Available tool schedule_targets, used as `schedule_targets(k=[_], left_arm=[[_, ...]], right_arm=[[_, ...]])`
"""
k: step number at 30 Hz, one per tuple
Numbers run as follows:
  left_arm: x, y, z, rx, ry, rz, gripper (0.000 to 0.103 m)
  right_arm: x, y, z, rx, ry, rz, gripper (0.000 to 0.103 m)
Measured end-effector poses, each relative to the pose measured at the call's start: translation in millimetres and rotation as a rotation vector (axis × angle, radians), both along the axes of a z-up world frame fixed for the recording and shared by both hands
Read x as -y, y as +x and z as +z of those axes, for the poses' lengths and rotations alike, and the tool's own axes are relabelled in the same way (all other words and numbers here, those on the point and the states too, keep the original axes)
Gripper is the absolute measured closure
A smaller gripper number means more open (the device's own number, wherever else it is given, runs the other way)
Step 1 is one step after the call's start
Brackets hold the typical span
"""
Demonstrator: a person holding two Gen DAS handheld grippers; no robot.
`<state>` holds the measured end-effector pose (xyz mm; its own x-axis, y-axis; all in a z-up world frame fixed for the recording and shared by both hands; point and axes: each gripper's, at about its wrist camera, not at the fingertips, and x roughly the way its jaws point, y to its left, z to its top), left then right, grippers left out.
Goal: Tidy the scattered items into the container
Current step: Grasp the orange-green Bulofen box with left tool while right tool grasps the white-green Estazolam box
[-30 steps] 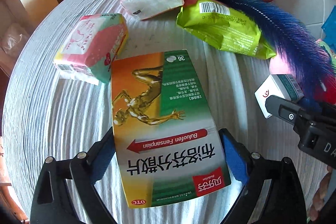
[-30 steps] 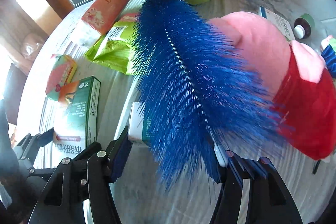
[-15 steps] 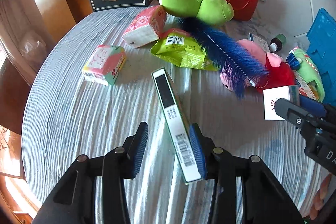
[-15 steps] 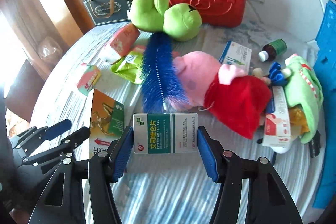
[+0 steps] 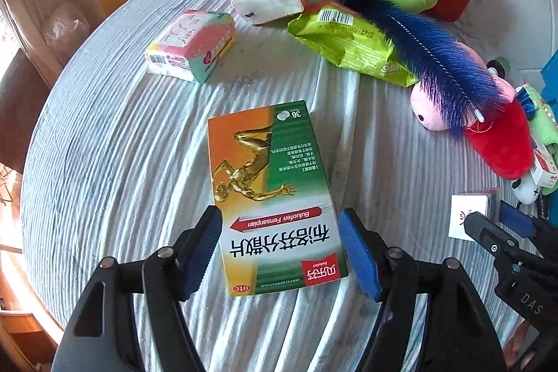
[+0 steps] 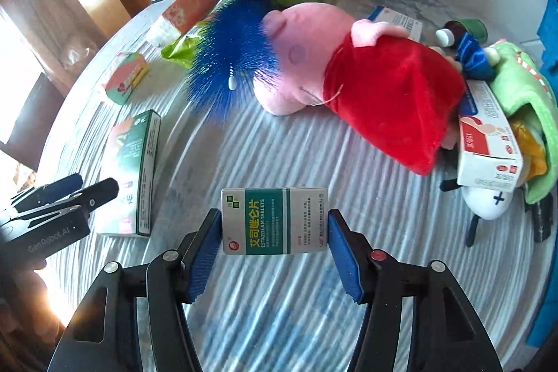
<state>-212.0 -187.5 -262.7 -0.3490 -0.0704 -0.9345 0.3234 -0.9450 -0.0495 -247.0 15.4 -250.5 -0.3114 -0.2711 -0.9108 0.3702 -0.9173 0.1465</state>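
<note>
Ibuprofen box (image 5: 272, 197) lies flat on the striped tablecloth (image 5: 104, 162), framed by my left gripper (image 5: 280, 251), whose jaws have just reopened; pads clear of it, likely released for a regrip. Right gripper (image 6: 275, 243) clamps the estazolam box (image 6: 274, 220) endwise, lifted for carrying. Blue crate (image 6: 549, 27) at the right edge; contents unseen.

Bright daylight floods in from the left, where the window side burns out to white glare. The striped surface (image 5: 104, 162) is evenly lit, with soft shadows falling to the right of things. Both views bend strongly, dark at the rounded corners. The right view is slightly smeared, especially the green box (image 6: 134, 176) at left; the left view is sharper.
</note>
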Motion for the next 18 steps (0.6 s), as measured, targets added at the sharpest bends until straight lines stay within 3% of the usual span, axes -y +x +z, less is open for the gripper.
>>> schedule_targets(k=[4,8,11,13,15,18], left_arm=[[3,-16,-20,0.021,0.007,-0.002,0.032],[0,-24,-30,0.023,-0.080,0.000,0.013],[11,-26,-49,0.072,-0.005,0.036,0.007],[15,-24,-47,0.048,0.004,0.059,0.007],[12,-25,-46,0.047,-0.021,0.048,0.004],[11,-23,-45,0.026,-0.022,0.065,0.000]], right_arm=[[21,-10,-15,-0.001,0.020,0.019,0.043],[35,-17,-32,-0.008,0.055,0.026,0.043],[39,-15,-43,0.006,0.070,0.032,0.040],[39,-12,-46,-0.002,0.065,0.038,0.030],[36,-11,-51,0.011,0.046,0.028,0.003],[33,-6,-53,-0.023,0.041,0.017,0.000]])
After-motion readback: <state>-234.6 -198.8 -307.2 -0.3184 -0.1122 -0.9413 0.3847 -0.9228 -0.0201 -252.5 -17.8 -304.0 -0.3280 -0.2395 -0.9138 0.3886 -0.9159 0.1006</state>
